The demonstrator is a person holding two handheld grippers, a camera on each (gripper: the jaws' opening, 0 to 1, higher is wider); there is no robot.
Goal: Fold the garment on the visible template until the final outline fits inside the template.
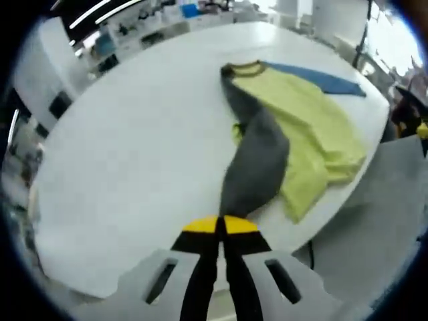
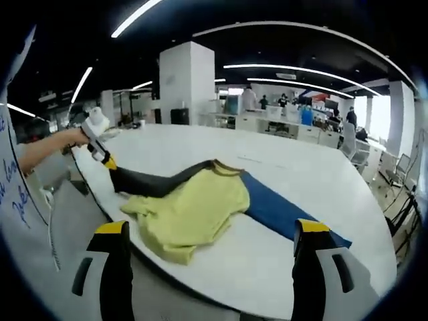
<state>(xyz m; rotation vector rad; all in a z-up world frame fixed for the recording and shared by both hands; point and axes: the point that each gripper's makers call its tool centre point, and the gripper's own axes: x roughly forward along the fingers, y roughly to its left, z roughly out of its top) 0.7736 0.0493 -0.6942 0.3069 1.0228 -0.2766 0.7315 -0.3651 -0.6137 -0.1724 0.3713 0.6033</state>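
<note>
A yellow-green shirt [image 1: 307, 127] lies crumpled near the edge of a white round table [image 1: 134, 147]. Its long grey sleeve [image 1: 257, 160] stretches from the collar toward my left gripper [image 1: 219, 225], whose yellow-tipped jaws are shut on the sleeve's end. A blue strip [image 1: 321, 79] runs out from under the collar; I cannot tell whether it is a sleeve. In the right gripper view the shirt [image 2: 194, 207] and blue strip [image 2: 281, 210] lie just ahead of my right gripper [image 2: 210, 227], which is wide open and holds nothing. The left gripper [image 2: 105, 159], in a person's hand, pulls the grey sleeve [image 2: 157, 182] leftward.
The table's edge [image 2: 200, 284] curves close under my right jaws, with grey floor [image 2: 73, 221] beyond it. A white column [image 2: 187, 83], desks and several people stand at the back. A dark cable [image 2: 83, 180] hangs by the table edge.
</note>
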